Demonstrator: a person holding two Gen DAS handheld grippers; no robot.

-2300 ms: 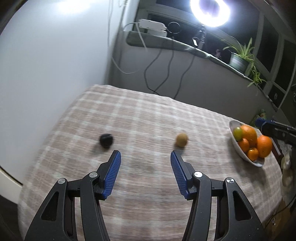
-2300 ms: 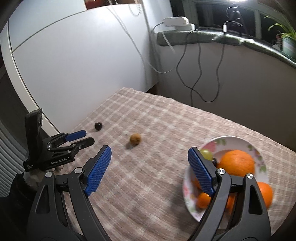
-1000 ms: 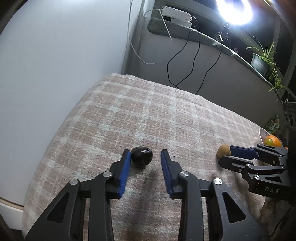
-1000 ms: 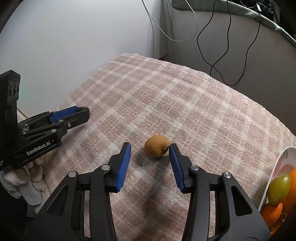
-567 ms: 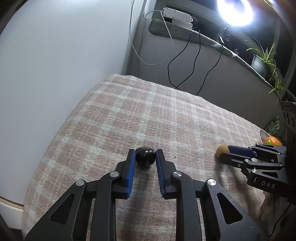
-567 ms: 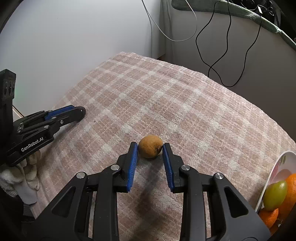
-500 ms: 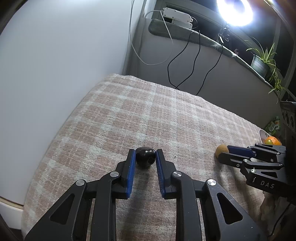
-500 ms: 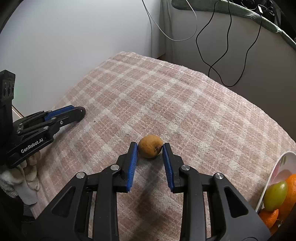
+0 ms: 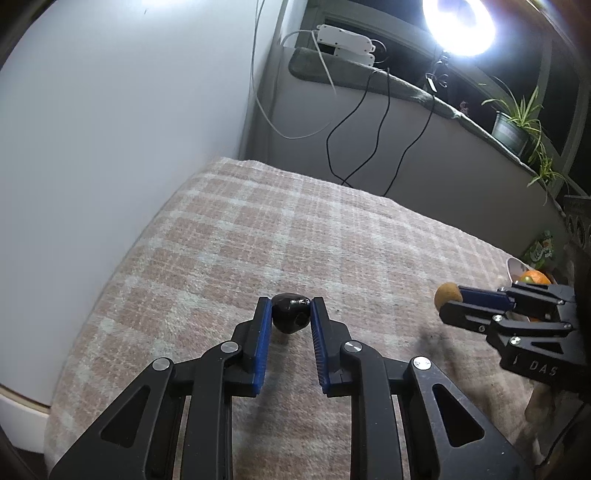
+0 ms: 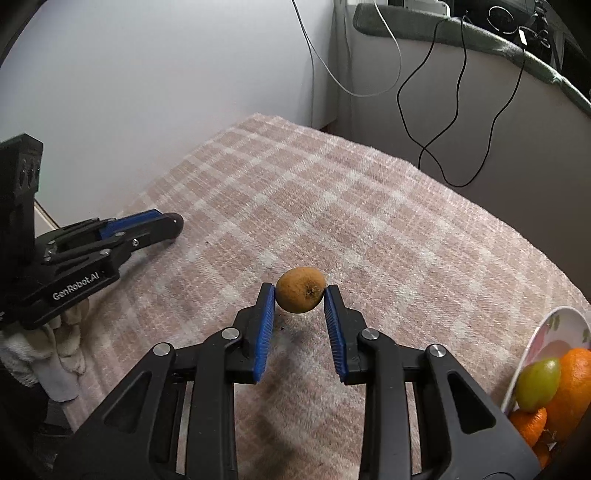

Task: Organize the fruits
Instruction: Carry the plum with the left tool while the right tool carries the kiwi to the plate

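Observation:
My left gripper is shut on a small black fruit, held low over the checked tablecloth. My right gripper is shut on a brown kiwi-like fruit and holds it lifted above the cloth. The brown fruit also shows in the left wrist view at the tip of the right gripper. The left gripper shows in the right wrist view at the left. A flowered bowl with oranges and a green fruit stands at the right edge.
A white wall runs along the table's left side. Cables hang down the back ledge. A ring light and a potted plant stand on the ledge. The bowl's rim shows at far right in the left wrist view.
Both grippers closed on their fruits. The right gripper has lifted the brown fruit off the cloth in the last half second; the left one rose only slightly.

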